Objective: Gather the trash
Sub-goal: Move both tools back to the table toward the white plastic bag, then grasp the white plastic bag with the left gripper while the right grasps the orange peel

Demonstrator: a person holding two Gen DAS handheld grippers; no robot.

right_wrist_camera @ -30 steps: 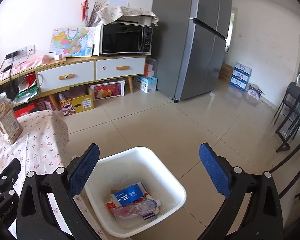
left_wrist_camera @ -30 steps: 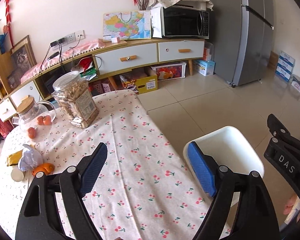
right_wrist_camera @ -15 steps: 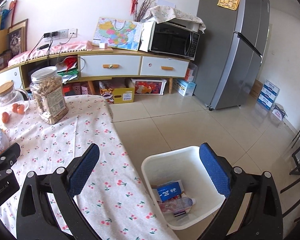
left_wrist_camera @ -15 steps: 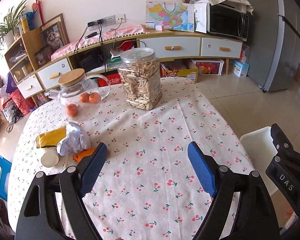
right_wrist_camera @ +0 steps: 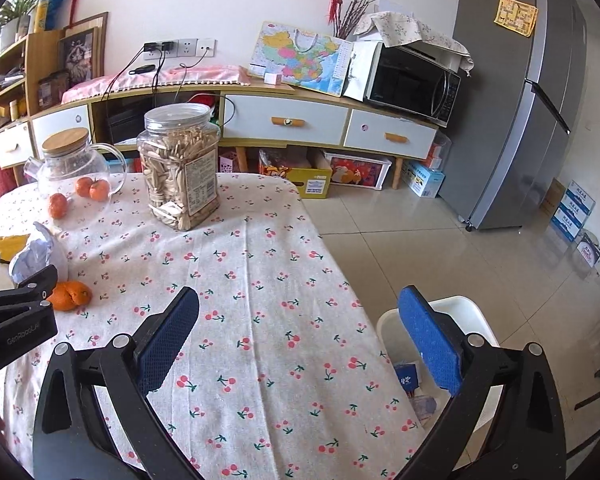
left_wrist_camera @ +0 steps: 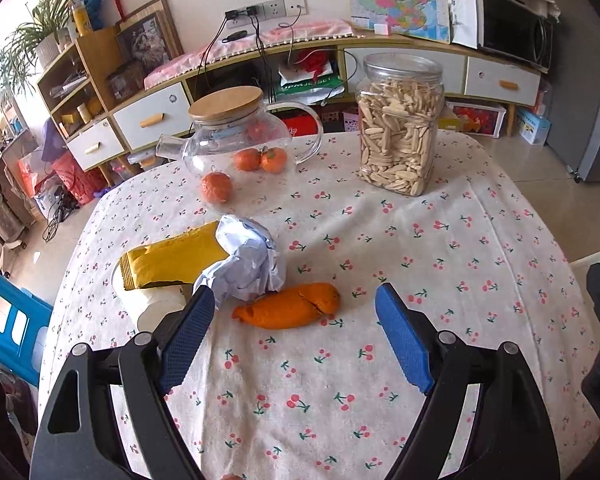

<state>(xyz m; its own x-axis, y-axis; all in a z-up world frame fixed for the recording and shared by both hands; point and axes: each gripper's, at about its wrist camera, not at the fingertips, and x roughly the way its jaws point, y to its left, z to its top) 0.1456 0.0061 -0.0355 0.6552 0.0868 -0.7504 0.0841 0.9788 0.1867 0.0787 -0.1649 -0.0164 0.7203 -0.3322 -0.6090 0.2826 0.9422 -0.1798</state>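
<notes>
An orange peel [left_wrist_camera: 290,311] lies on the cherry-print tablecloth [left_wrist_camera: 440,264], just ahead of my open, empty left gripper [left_wrist_camera: 296,340]. Behind it lie a crumpled white paper ball [left_wrist_camera: 246,262], a yellow wrapper [left_wrist_camera: 172,258] and a white cup [left_wrist_camera: 156,306]. The peel also shows in the right wrist view [right_wrist_camera: 70,295], with the paper ball [right_wrist_camera: 38,254] behind it. My right gripper [right_wrist_camera: 300,344] is open and empty over the table's right edge. The white trash bin [right_wrist_camera: 472,314] stands on the floor at the right, with a blue box [right_wrist_camera: 407,376] inside.
A glass teapot with a wooden lid [left_wrist_camera: 236,136], three tangerines [left_wrist_camera: 260,160] and a tall jar of seeds [left_wrist_camera: 400,124] stand at the table's far side. A sideboard [right_wrist_camera: 284,120], microwave [right_wrist_camera: 412,84] and fridge [right_wrist_camera: 516,100] line the far wall.
Both grippers have swung left from the bin toward the table. The left one has come closer to the peel and paper ball. Both stay open.
</notes>
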